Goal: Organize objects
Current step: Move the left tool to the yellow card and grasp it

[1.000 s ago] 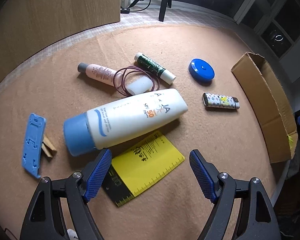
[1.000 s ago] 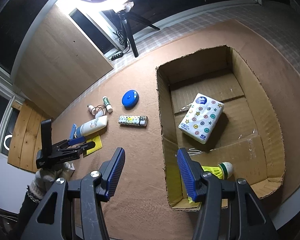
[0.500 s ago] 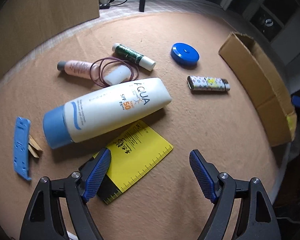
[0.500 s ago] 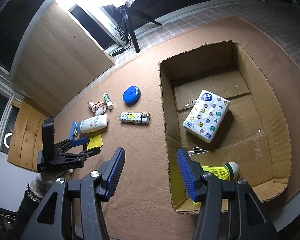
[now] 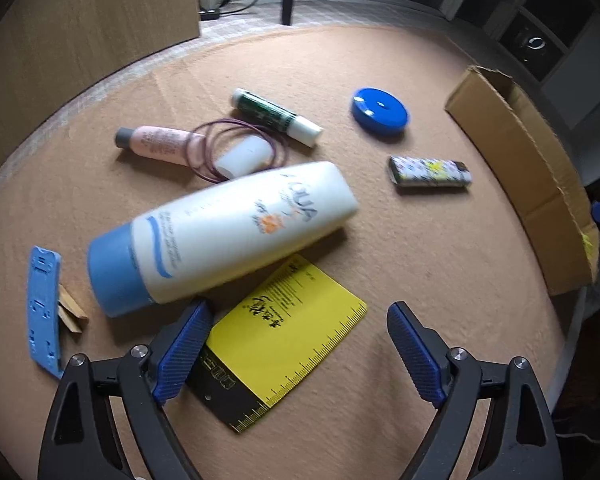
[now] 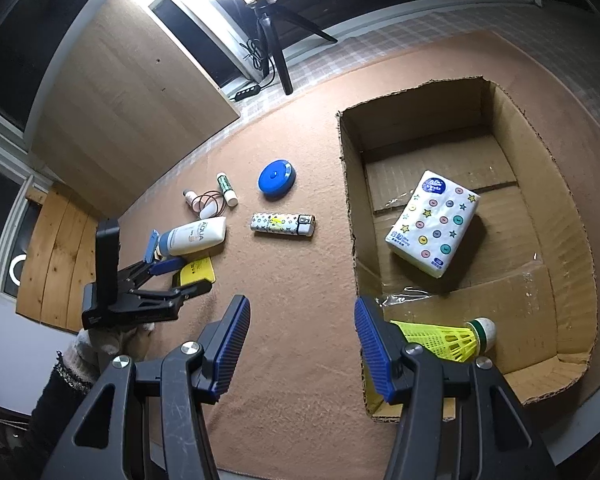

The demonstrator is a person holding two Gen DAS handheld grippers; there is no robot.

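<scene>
The left hand-held gripper (image 5: 296,344) hangs with its jaws spread wide and nothing between them, low over the thin yellow ruler-edged card (image 5: 284,336) that lies flat on the tan felt tabletop (image 5: 440,280). Just beyond the card, touching or overlapping its far edge, lies the large white sunscreen tube with a blue cap (image 5: 220,236). Its long axis runs slantwise across the gripper's line of sight, with the cap toward the tabletop's left edge and the crimped end pointing toward the open brown cardboard box (image 5: 528,176) at the right edge. The left finger (image 5: 184,352) sits just beside the cap end, so the tube is probably the next pick; the jaws would need to advance and straddle the body across its width.

The right hand-held gripper (image 6: 300,348), also spread and empty, hovers by the box's near left wall, well apart from the tube, so the left hand is the nearer one.
</scene>
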